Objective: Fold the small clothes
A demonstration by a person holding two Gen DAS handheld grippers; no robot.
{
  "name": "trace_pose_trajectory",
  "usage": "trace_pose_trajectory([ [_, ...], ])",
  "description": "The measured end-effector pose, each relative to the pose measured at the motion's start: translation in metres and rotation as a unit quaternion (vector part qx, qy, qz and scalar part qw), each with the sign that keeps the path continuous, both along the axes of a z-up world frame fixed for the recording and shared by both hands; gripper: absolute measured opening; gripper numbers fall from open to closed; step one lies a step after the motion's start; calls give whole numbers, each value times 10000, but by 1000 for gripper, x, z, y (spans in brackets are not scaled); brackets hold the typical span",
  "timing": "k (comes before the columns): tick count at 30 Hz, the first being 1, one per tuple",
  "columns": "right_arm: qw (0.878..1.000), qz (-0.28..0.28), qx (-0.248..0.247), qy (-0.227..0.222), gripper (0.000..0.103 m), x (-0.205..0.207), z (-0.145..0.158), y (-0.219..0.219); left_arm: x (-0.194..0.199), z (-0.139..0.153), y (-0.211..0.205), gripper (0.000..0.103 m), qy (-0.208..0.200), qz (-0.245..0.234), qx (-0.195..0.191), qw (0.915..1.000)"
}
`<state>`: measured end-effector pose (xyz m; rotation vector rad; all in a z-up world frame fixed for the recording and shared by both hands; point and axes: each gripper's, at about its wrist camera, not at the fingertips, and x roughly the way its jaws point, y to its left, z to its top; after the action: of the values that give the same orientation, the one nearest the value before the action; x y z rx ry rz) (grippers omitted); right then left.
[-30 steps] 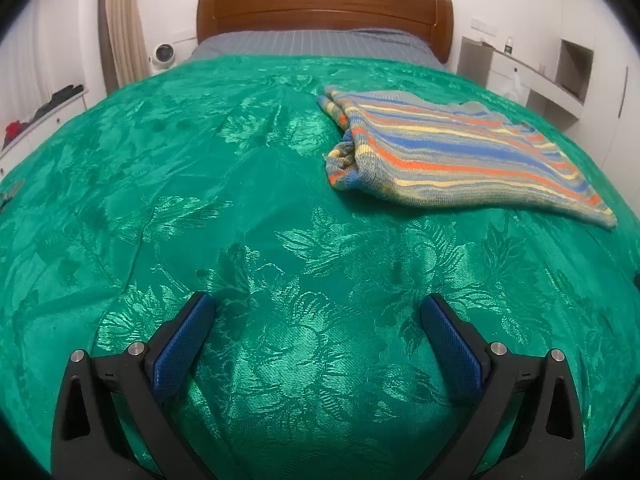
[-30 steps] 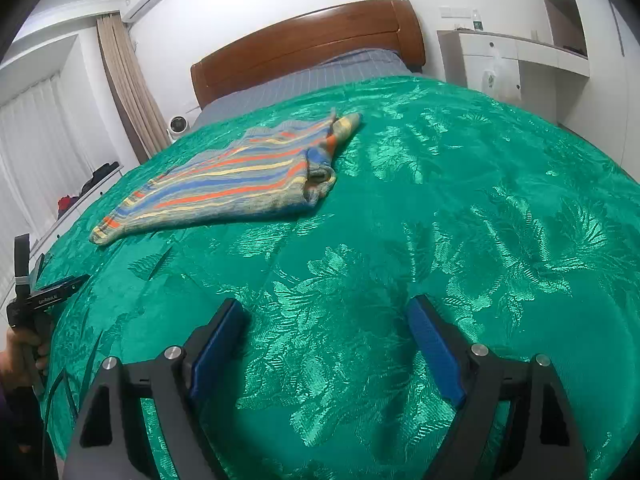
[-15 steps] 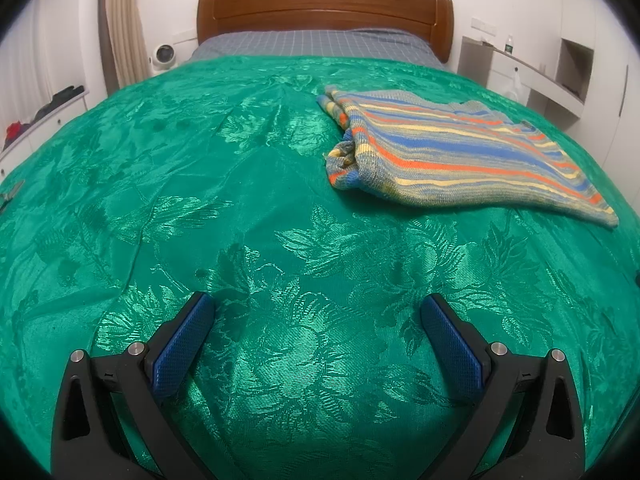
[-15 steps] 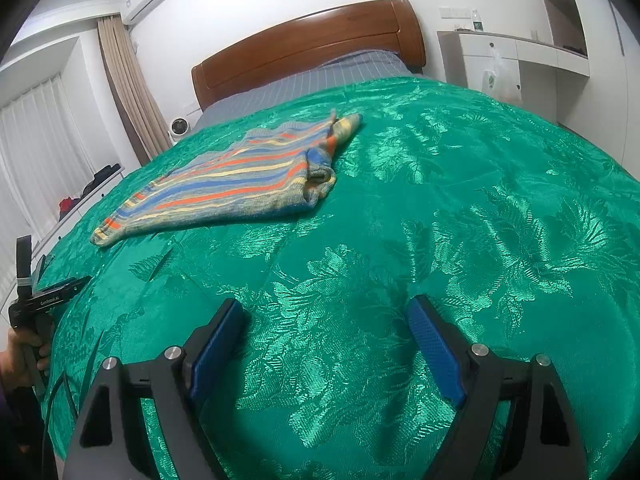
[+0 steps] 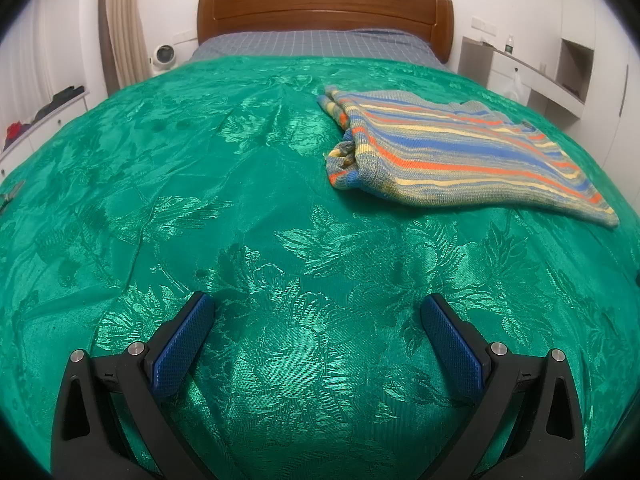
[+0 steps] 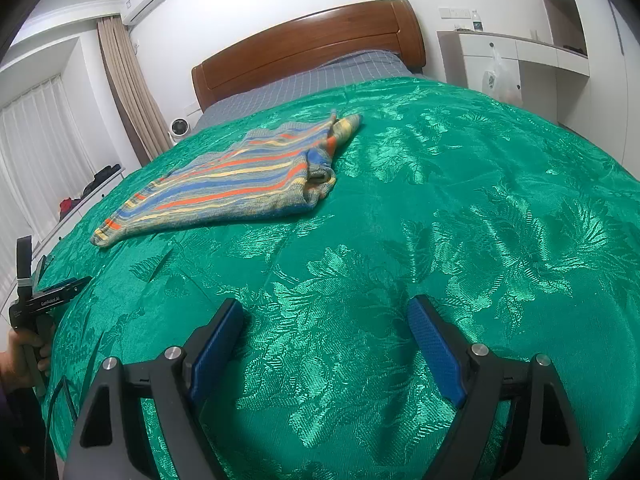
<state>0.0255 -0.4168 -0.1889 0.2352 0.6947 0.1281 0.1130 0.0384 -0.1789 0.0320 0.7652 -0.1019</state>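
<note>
A striped knit garment [image 5: 448, 148] in blue, orange, yellow and grey lies folded on the green bedspread [image 5: 200, 184], up and to the right in the left wrist view. In the right wrist view the same garment [image 6: 236, 180] lies up and to the left on the bedspread [image 6: 480, 208]. My left gripper [image 5: 316, 308] hovers open over bare bedspread, well short of the garment. My right gripper [image 6: 326, 312] is open too, with only green cloth between its blue pads [image 6: 434, 344]. The left gripper's body [image 6: 44, 304] and the hand holding it show at the right wrist view's left edge.
A wooden headboard [image 5: 324, 8] and a grey checked sheet [image 5: 316, 42] close the far end of the bed. White cabinets [image 6: 516, 64] with a hanging plastic bag stand on the right. A small fan [image 5: 162, 56], a curtain and a low shelf with clothes are on the left.
</note>
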Motion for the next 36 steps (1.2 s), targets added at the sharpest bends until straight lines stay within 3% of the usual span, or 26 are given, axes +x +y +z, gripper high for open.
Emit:
trace_pose_trajectory([
  [10, 9999, -31, -36, 111, 84, 2, 3, 1, 0, 0, 0, 102, 1, 0, 1, 10000],
  [13, 9986, 27, -54, 525, 87, 13, 12, 2, 0, 0, 0, 102, 1, 1, 1, 10000],
  [16, 9960, 144, 276, 842, 87, 33, 30, -7, 0, 0, 0, 102, -2, 2, 1, 10000],
  [22, 9930, 208, 833, 808, 87, 124, 69, -38, 0, 0, 0, 102, -10, 6, 1, 10000],
  [27, 9843, 321, 866, 1506, 81, 215, 49, -34, 0, 0, 0, 103, 3, 16, 16, 10000],
  [31, 9799, 200, 1222, 1566, 79, 243, 44, -37, 0, 15, -12, 100, 311, 127, 392, 9987],
  [34, 9729, 483, 1527, 1670, 79, 250, 45, -44, -11, 46, -38, 99, 161, -316, 160, 9992],
  [36, 9646, 1007, 1690, 1755, 79, 247, 48, -49, -13, 68, -78, 99, -183, -933, 439, 9945],
])
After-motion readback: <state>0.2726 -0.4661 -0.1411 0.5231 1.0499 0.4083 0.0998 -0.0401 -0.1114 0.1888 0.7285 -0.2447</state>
